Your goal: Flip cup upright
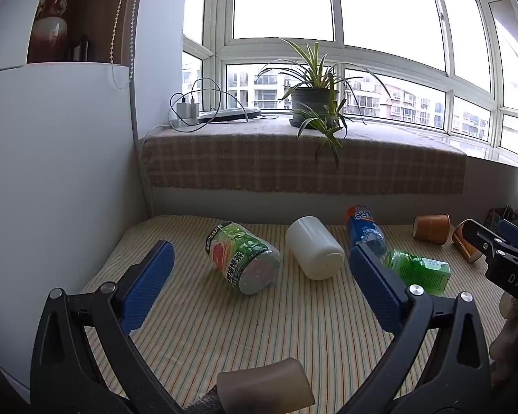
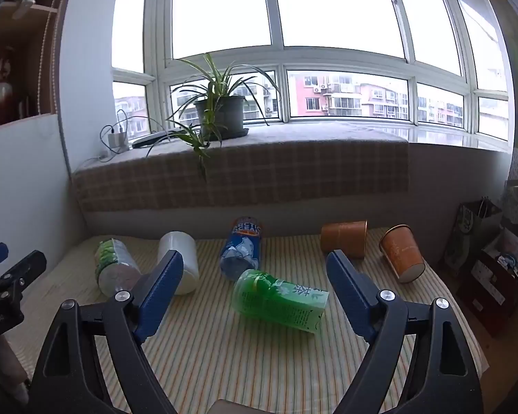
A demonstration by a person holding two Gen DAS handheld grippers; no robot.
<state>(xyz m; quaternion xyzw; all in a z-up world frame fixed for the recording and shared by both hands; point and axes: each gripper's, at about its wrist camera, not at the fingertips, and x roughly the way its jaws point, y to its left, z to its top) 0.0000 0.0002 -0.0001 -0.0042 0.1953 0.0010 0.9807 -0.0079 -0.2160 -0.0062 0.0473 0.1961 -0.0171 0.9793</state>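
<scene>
On the striped mat (image 2: 224, 355) I see bottles lying among the cups: a green can (image 1: 244, 257) and white cup (image 1: 314, 247) toward the left edge, a blue bottle (image 2: 241, 246) and green bottle (image 2: 279, 298) mid-mat. Two orange cups (image 2: 344, 238) (image 2: 401, 253) lie tipped near the far right corner. My left gripper (image 1: 260, 276) and right gripper (image 2: 255, 291) hover level, jaws wide apart, holding nothing

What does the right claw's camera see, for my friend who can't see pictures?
The open right claw hovers over a striped mat where a white cup, two orange cups and three drink bottles lie tipped over, below a sunny window with a potted plant.
</scene>
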